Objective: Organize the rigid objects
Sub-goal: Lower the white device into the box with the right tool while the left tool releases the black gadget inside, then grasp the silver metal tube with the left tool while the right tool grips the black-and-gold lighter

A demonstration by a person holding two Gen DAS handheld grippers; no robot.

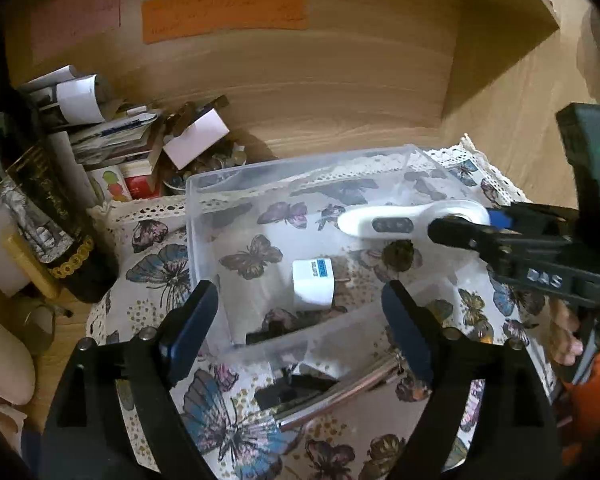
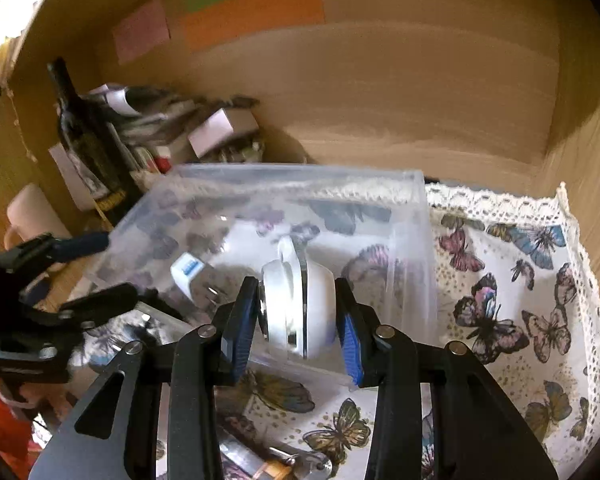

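A: We have the right gripper clamped on the round head of the white gadget, with its slim handle poking out over the clear bin. What could go wrong?

B: We judge the grip is the weak spot. The head is smooth and domed, so the pads could slide off, and the long handle may swing or catch the bin's wall at three o'clock as we lower it.

A: And the left gripper?

B: Its fingers stand wide apart, holding nothing, right at the bin's near wall at six o'clock. If we bump that wall, the light bin could skid on the butterfly cloth.

A: How does the gadget look?

B: White plastic, a dark button panel on the handle, a metal ring in the head. It hangs over the bin's three o'clock side, above a white plug lying on the bin's floor. It could land on that plug.
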